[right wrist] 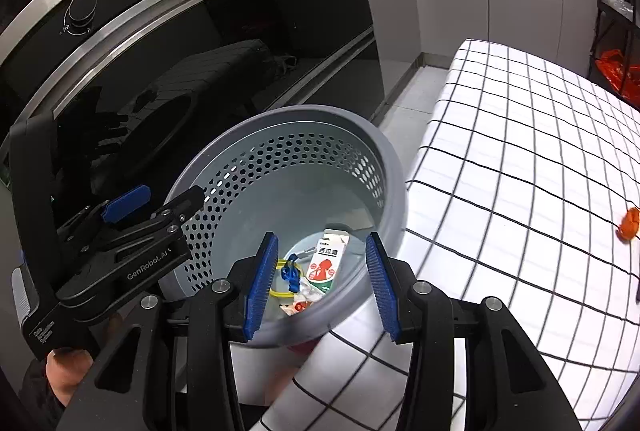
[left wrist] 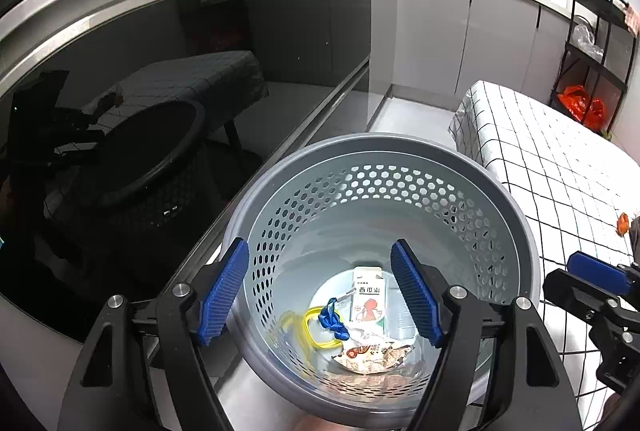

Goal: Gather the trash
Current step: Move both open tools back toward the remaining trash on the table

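A grey perforated bin (left wrist: pixel 520 215) (right wrist: pixel 392 159) stands on the floor beside the table. Inside lie a small white carton (left wrist: pixel 370 301) (right wrist: pixel 326 259), a crumpled wrapper (left wrist: pixel 372 353) (right wrist: pixel 300 305), a yellow ring (left wrist: pixel 310 327) and a blue scrap (left wrist: pixel 332 319) (right wrist: pixel 290 275). My left gripper (left wrist: pixel 320 245) (right wrist: pixel 174 193) hangs over the bin's mouth, open wide, nothing between its pads. My right gripper (right wrist: pixel 322 237) (left wrist: pixel 568 271) hovers over the bin's near rim on the table side, jaws apart and empty. An orange scrap (right wrist: pixel 630 225) (left wrist: pixel 622 223) lies on the tablecloth, far right.
An oven with a dark glass door (left wrist: pixel 160 111) stands close behind the bin on the left. The table's checked cloth (right wrist: pixel 520 151) touches the bin's right side. A black rack with an orange bag (left wrist: pixel 580 107) stands at the far right. A hand (right wrist: pixel 68 367) holds the left gripper.
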The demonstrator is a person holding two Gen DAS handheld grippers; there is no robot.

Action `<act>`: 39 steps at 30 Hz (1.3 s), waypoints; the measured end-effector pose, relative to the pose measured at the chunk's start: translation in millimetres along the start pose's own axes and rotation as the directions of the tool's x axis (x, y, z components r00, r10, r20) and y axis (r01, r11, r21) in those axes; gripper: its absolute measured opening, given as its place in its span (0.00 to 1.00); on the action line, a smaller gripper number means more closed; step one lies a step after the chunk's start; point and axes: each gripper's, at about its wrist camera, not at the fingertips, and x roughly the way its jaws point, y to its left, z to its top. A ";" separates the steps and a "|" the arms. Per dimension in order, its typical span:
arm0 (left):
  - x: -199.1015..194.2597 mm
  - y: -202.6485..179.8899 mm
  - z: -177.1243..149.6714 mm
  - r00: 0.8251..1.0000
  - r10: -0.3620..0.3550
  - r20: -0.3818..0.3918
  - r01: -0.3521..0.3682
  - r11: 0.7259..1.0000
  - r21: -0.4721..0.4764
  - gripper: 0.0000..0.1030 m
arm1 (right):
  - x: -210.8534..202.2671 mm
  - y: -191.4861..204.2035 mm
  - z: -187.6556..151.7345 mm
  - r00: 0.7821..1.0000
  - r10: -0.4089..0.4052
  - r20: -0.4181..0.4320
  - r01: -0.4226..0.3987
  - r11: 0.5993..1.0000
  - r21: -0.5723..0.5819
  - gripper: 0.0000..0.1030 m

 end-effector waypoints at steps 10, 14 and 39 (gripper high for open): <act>-11.8 -14.1 -8.4 0.999 -0.040 0.005 0.040 0.999 0.019 0.76 | -40.5 -36.3 -30.2 0.998 -0.066 0.021 0.064 0.996 0.060 0.52; -19.4 -26.4 -13.4 0.998 -0.052 0.017 0.051 0.998 0.048 0.77 | -66.6 -69.1 -55.0 0.992 -0.118 0.037 0.113 0.987 0.114 0.58; -89.7 -200.1 -14.9 0.945 -0.324 0.040 0.304 0.917 0.257 0.84 | -223.0 -288.3 -142.8 0.897 -0.440 0.039 0.383 0.820 0.426 0.64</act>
